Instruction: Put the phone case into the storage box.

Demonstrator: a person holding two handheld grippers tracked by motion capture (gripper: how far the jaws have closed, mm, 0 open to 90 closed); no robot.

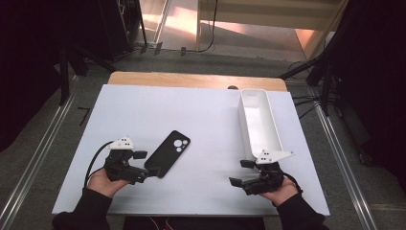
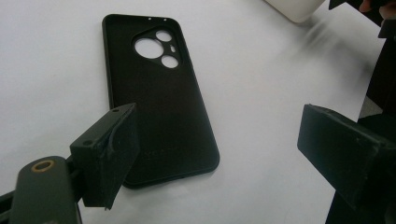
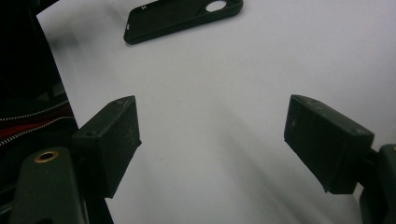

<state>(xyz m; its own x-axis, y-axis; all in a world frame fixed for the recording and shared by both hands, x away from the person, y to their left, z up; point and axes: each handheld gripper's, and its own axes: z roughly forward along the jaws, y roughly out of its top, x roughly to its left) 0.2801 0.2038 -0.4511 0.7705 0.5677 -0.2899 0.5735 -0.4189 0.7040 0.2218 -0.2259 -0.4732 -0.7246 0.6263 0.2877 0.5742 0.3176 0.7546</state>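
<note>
A black phone case lies flat on the white table, left of the middle, with its round camera cut-outs at the far end. My left gripper is open at the case's near end. In the left gripper view the case reaches back between the two spread jaws, one jaw hangs over its near corner, and neither pad presses on it. My right gripper stands open over bare table at the front right. In the right gripper view nothing lies between its jaws, and the case is far off at the top.
A long, empty white tray runs from the back of the table down to just above my right gripper. The white surface ends close behind both hands at the front edge. Dark floor and metal rails flank the table.
</note>
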